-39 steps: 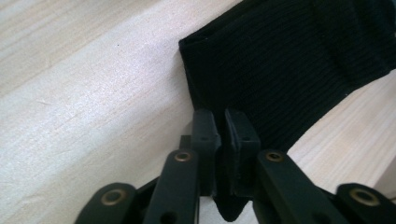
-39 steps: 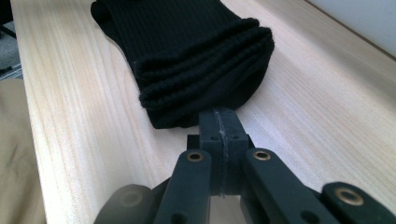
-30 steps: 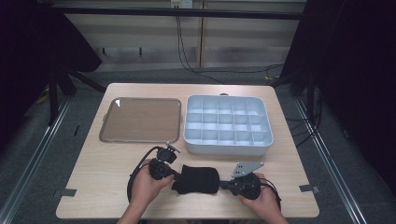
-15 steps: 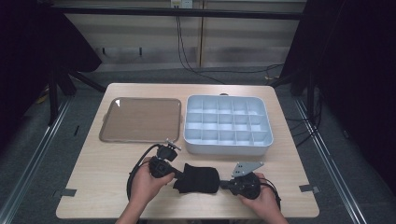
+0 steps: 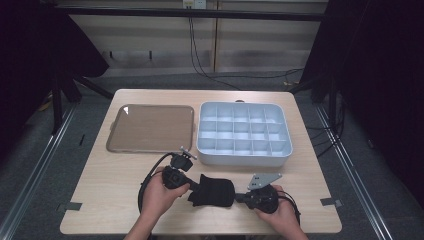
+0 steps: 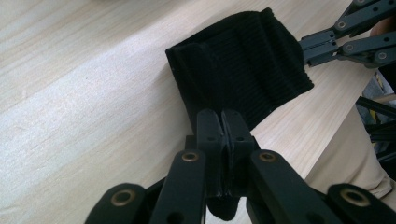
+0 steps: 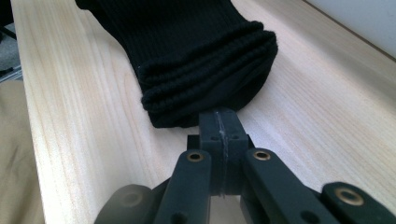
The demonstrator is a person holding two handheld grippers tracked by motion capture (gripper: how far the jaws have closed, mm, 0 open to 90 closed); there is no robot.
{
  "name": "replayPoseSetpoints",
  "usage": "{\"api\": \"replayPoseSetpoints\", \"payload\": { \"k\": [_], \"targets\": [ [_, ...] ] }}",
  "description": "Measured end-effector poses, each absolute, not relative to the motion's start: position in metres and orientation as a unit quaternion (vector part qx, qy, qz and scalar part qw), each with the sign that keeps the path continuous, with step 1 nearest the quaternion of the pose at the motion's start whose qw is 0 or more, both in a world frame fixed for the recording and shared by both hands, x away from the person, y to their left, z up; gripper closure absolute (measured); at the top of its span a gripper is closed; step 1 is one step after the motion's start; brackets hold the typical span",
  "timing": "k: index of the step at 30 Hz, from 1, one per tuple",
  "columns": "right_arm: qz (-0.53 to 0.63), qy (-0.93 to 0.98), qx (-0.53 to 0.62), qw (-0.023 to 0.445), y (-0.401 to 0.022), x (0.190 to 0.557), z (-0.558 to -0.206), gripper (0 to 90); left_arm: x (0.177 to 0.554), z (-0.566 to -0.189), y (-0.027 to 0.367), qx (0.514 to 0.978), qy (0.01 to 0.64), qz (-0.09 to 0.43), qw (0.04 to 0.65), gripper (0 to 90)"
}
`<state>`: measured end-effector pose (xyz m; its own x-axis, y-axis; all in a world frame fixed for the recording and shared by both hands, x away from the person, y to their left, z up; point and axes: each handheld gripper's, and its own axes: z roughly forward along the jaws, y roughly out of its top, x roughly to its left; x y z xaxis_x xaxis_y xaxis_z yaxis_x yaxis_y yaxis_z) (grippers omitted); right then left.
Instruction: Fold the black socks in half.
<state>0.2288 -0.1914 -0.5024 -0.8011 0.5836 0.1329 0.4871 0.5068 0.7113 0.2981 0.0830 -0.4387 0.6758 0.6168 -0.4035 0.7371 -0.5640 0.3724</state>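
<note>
A black ribbed knit cloth [image 5: 212, 191], folded into a thick bundle, lies on the wooden table [image 5: 110, 200] near its front edge, between my two hands. My left gripper [image 5: 192, 189] comes at it from the left. In the left gripper view its jaws [image 6: 222, 116] are shut on the cloth [image 6: 247, 65], with black fabric bulging out between them lower down. My right gripper [image 5: 239, 196] comes from the right. Its jaws [image 7: 219, 116] are shut, and their tips touch the layered end of the cloth [image 7: 196, 51]. Whether a layer is pinched there is hidden.
A flat brown tray [image 5: 115, 145] lies at the back left of the table. A pale blue box [image 5: 245, 159] with several compartments sits at the back right, close behind the grippers. Cables trail from both grippers. A dark floor surrounds the table.
</note>
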Motion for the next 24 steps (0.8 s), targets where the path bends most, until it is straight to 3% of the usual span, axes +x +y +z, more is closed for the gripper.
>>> {"api": "replayPoseSetpoints", "payload": {
  "k": [24],
  "targets": [
    [0.391,0.866,0.307,0.059,-0.189,0.229,-0.503,90.0,0.298,-0.432,0.071,0.885,0.372,-0.113,0.256,87.4]
  ]
}}
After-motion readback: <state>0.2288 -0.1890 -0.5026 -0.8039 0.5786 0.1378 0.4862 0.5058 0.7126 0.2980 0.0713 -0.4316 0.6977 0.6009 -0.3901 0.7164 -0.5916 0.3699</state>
